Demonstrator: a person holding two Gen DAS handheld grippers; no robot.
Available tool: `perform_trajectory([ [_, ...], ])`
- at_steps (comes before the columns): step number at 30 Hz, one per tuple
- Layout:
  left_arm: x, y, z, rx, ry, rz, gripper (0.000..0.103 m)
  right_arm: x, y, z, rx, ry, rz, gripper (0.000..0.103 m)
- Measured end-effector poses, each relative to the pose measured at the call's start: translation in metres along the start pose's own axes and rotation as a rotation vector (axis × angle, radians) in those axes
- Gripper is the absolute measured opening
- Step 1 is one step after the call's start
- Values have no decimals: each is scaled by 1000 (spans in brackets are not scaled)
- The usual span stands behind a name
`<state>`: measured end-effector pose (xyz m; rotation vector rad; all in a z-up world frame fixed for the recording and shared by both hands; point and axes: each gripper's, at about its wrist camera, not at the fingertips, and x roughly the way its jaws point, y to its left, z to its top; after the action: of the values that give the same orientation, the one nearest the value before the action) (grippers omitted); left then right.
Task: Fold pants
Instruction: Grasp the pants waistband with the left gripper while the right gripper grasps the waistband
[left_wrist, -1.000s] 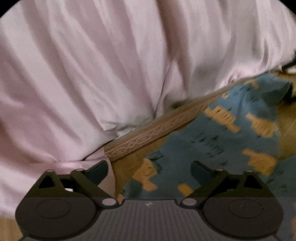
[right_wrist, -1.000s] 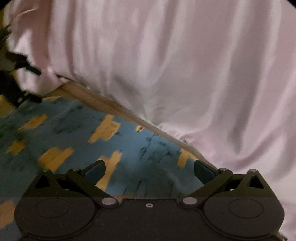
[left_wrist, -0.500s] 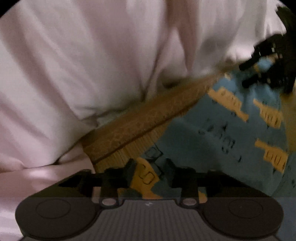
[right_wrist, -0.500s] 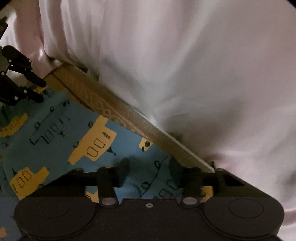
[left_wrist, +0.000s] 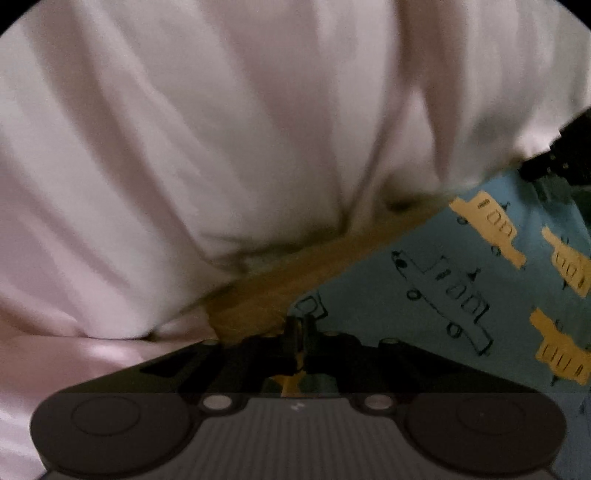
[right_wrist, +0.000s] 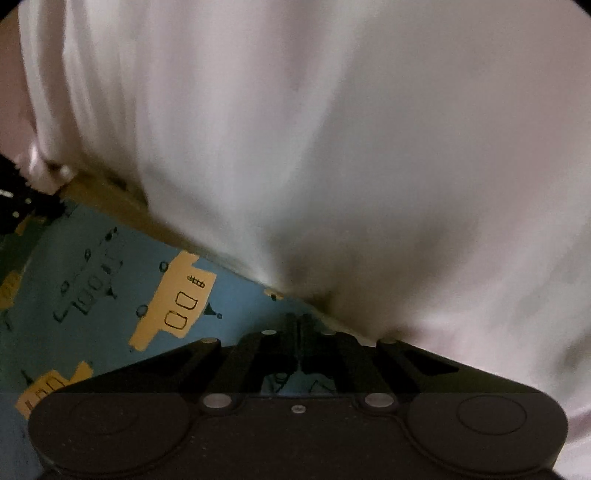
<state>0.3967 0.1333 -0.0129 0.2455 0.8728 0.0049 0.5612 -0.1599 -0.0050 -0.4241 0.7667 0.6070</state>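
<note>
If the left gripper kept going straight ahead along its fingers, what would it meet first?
The left gripper, shut on the pants edge, points at the tan strip just ahead; beyond that the pale sheet. Depth is unclear, so probably the strip first.

Straight ahead of the left gripper (left_wrist: 299, 332) a wall of pale pink draped cloth (left_wrist: 221, 147) blocks the way, with only a narrow tan woven band (left_wrist: 295, 273) showing beneath it. Open ground lies to its right, across the flat blue pants (left_wrist: 443, 288), until the dark right gripper at the far edge. Ahead of the right gripper (right_wrist: 299, 328) the same cloth (right_wrist: 369, 147) closes in above and right; the pants (right_wrist: 110, 280) leave room left.
</note>
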Motion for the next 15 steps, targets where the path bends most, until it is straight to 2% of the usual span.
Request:
perform_trajectory([
  [3, -1, 7, 1, -35, -23, 41, 2, 7, 4, 12, -9, -35, -22, 0],
  [5, 6, 9, 0, -35, 6, 21, 3, 20, 6, 15, -14, 5, -7, 2],
  [6, 7, 12, -2, -49, 11, -12, 6, 25, 5, 15, -13, 28, 6, 5],
  [7, 6, 16, -5, -66, 6, -53, 12, 26, 5, 14, -9, 30, 28, 20],
  [8, 4, 21, -8, -83, -4, -87, 33, 24, 3, 14, -3, 19, 58, 36],
  [9, 1, 27, -10, -97, -17, -103, 56, 21, 0, 15, 5, 3, 99, 44],
  [10, -3, 33, -12, -102, -41, -112, 62, 19, -2, 16, 8, -6, 133, 58],
  [11, -8, 36, -14, -98, -59, -118, 63, 17, -4, 17, 4, -16, 160, 64],
  [15, -10, 58, -13, -99, -58, -138, 63, 28, -16, 27, 29, -12, 178, 63],
])
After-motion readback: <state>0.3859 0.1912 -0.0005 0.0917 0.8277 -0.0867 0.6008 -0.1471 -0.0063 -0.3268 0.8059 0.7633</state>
